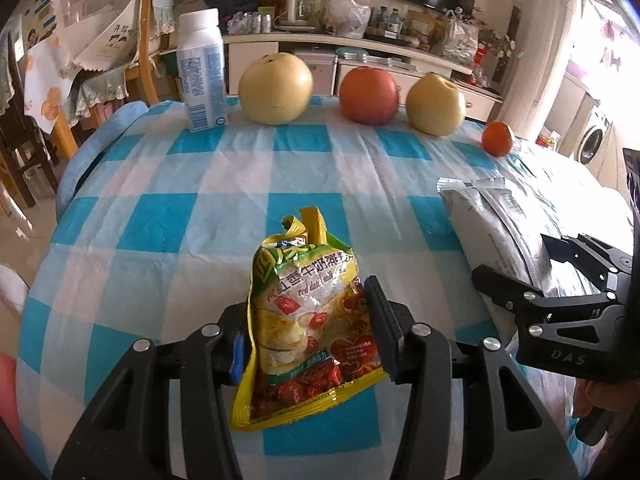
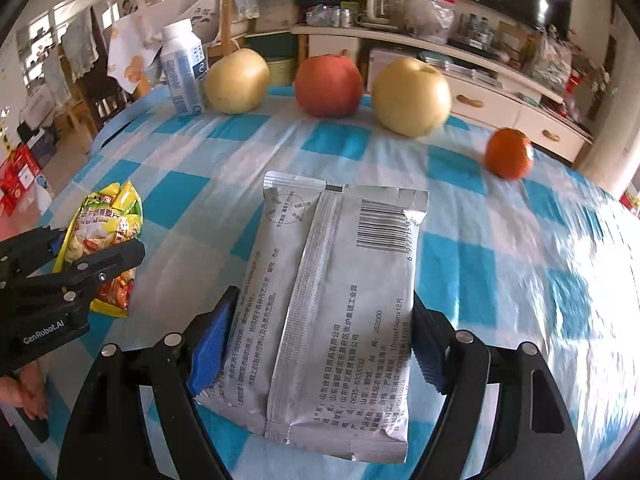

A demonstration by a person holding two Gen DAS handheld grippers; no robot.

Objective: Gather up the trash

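1. The tabletop (image 2: 500,240) with its checked cloth carries fruit and a milk carton (image 1: 202,72) at the far edge.
2. The silver pouch (image 2: 332,300) is pinched between the right gripper (image 2: 320,344) jaws, low over the cloth.
3. The yellow snack bag (image 1: 308,320) is pinched between the left gripper (image 1: 308,344) jaws.
4. Both pieces of trash are gripped; no bin is visible, so disposal remains.

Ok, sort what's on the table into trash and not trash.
Trash:
yellow snack bag, gripped by the left gripper
silver packet, gripped by the right gripper

Not trash:
milk bottle
two pears
apple
tangerine
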